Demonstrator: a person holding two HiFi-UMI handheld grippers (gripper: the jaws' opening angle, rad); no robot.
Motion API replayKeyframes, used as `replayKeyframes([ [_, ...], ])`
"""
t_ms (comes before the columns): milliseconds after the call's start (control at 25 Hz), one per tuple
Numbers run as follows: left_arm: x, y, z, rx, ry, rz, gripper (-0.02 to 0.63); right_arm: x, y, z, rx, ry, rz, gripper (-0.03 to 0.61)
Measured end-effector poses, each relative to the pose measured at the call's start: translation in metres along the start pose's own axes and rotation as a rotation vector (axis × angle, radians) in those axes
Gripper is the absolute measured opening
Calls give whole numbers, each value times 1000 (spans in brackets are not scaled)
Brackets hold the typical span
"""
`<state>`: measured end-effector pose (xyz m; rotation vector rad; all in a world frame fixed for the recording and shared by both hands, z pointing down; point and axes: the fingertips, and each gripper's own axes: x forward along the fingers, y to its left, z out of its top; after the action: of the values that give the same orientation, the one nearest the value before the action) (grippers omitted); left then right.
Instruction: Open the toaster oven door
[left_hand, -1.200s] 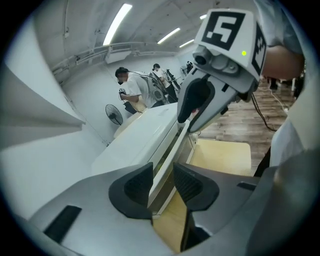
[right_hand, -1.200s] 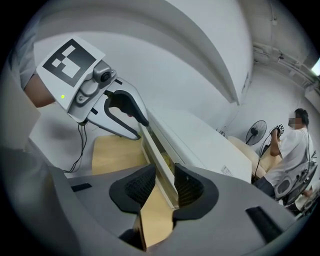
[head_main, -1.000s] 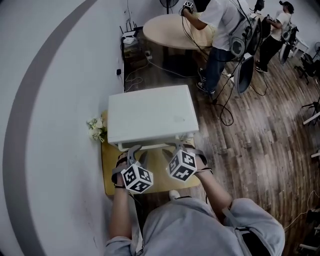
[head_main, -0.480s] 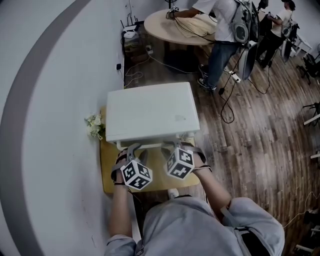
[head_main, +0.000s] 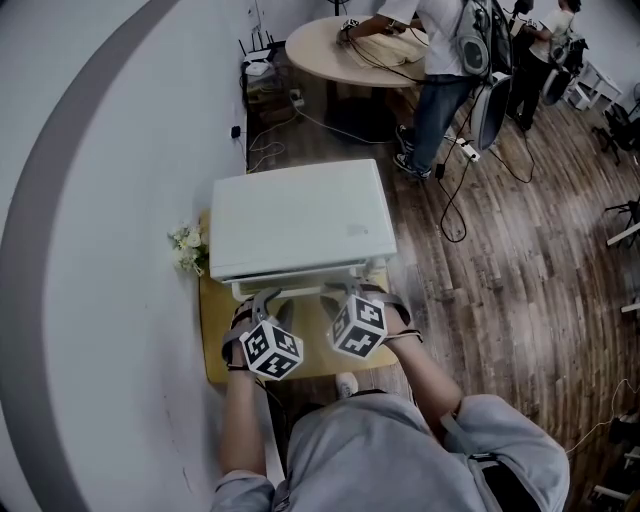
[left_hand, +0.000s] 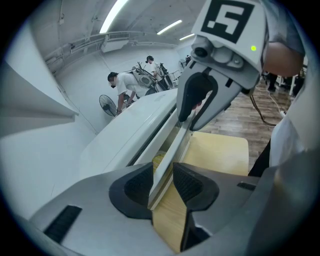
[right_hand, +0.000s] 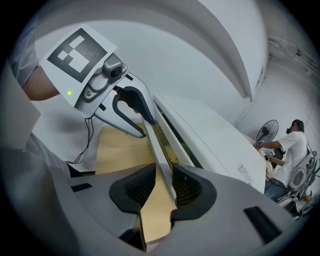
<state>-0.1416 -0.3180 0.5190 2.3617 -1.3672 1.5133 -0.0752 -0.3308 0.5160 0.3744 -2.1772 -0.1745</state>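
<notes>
A white toaster oven (head_main: 298, 220) stands on a small wooden table (head_main: 215, 350) against the wall. Its long white door handle (head_main: 305, 289) runs along the front edge nearest me. My left gripper (head_main: 268, 301) is shut on the handle's left part, and the bar (left_hand: 172, 150) is pinched between its dark pads (left_hand: 137, 185). My right gripper (head_main: 350, 293) is shut on the right part of the same handle (right_hand: 159, 150). Each gripper view shows the other gripper on the bar: the right gripper (left_hand: 192, 107) and the left gripper (right_hand: 135, 112). I cannot tell whether the door is ajar.
White flowers (head_main: 187, 250) sit at the table's back left by the wall (head_main: 100, 250). Bare wooden tabletop (left_hand: 220, 152) lies below the handle. Wood floor (head_main: 500, 300) is to the right. People stand at a round table (head_main: 340, 55) behind the oven, with cables on the floor.
Both grippers stay clamped on the handle in the same spots. The view has shifted slightly, and the people at the back have moved.
</notes>
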Motion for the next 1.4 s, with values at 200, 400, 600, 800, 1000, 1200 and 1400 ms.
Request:
replayKeyframes([
  [200, -5, -7, -2, -33, -23, 7, 100, -5, 10, -4, 6, 4, 13, 94],
  [400, -9, -12, -6, -50, -31, -1, 97, -7, 19, -6, 55, -8, 25, 87],
  [600, -12, -18, -9, -74, -48, -11, 97, -7, 24, -9, 113, -22, 6, 74],
  [800, -14, -26, -14, -92, -69, -17, 97, -7, 31, -12, 159, -28, -2, 71],
  [1000, -19, -36, -19, -127, -93, -35, 94, -11, 39, -19, 213, -43, -22, 49],
  [1200, -21, -47, -26, -161, -112, -44, 94, -11, 50, -25, 248, -49, -37, 40],
  [1400, -22, -62, -37, -177, -117, -57, 91, -9, 65, -36, 270, -41, -44, 23],
])
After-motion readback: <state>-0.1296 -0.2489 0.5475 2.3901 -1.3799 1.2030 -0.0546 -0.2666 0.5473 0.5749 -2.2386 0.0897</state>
